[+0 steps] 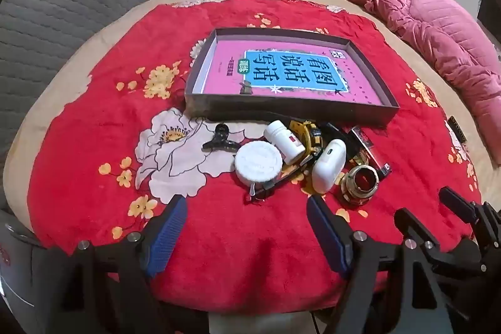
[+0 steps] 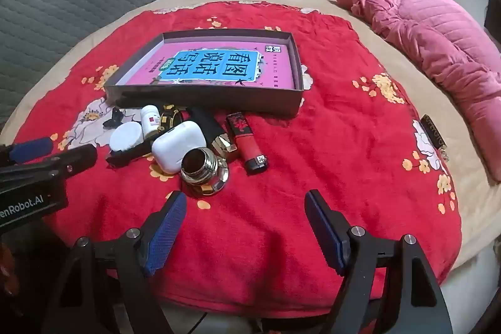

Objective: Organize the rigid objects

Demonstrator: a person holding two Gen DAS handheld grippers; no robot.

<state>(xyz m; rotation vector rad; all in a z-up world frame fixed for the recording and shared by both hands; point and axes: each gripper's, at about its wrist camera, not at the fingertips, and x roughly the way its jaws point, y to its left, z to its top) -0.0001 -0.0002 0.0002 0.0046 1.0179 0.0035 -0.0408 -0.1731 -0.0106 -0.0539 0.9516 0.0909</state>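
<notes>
The blanket is red with white and yellow flowers. At twelve o'clock the dark tray holds a pink and blue book; a pink quilted jacket lies at two o'clock.

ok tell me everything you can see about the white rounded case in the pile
The white rounded case looks like smooth glossy plastic, a pebble-shaped box with a small dark port on its end. It lies tilted in the clutter in front of the box tray, on the red floral blanket, leaning against the yellow-and-black item and close beside the metal threaded cap. No gripper touches it.
</notes>
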